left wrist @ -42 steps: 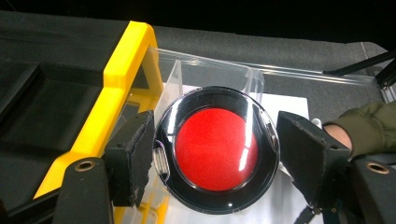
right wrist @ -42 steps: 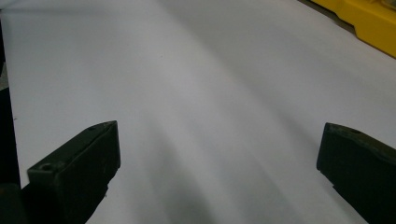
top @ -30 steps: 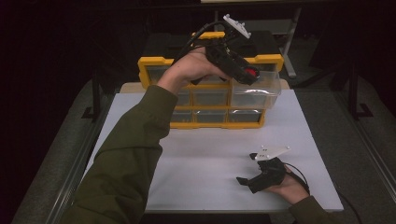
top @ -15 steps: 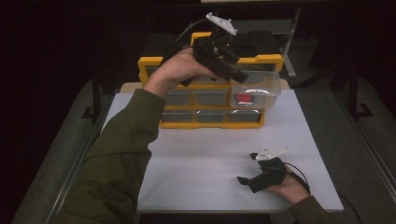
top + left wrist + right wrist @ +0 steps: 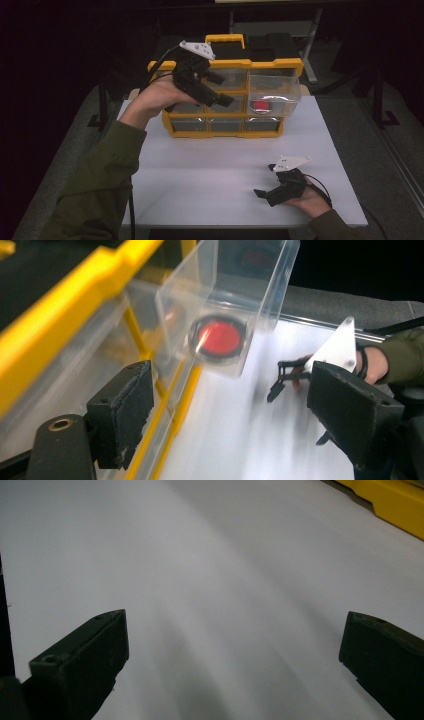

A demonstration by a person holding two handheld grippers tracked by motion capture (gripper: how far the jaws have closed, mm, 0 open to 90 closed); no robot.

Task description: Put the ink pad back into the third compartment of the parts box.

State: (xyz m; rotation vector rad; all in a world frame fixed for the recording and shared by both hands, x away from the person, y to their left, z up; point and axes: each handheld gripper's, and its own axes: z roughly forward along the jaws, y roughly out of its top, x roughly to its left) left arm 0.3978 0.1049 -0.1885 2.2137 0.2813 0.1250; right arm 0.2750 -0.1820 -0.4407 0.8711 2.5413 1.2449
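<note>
A yellow organiser [image 5: 225, 63] with clear drawers stands at the back of the white table [image 5: 210, 170]. Its middle right drawer [image 5: 274, 90] is pulled out, and a round red piece [image 5: 260, 105] lies in it. My left gripper [image 5: 226, 100] hovers in front of the middle column, left of that drawer. In the left gripper view its jaws [image 5: 235, 410] have just been opening and nothing is between them; the drawer [image 5: 235, 290] and the red piece [image 5: 220, 336] lie ahead. My right gripper [image 5: 260, 192] rests open on the table at the front right, its jaws [image 5: 235, 655] over bare white surface.
The organiser's yellow frame [image 5: 60, 315] runs close along the left jaw. The other hand and its gripper [image 5: 285, 380] show far off on the table. A dark stand [image 5: 270, 30] sits behind the organiser. Grey floor surrounds the table.
My left gripper has drawn away from the open drawer, leftward and a little lower, and its jaws have opened. The red piece seen at its tips now lies in the drawer. The right gripper stays still.
</note>
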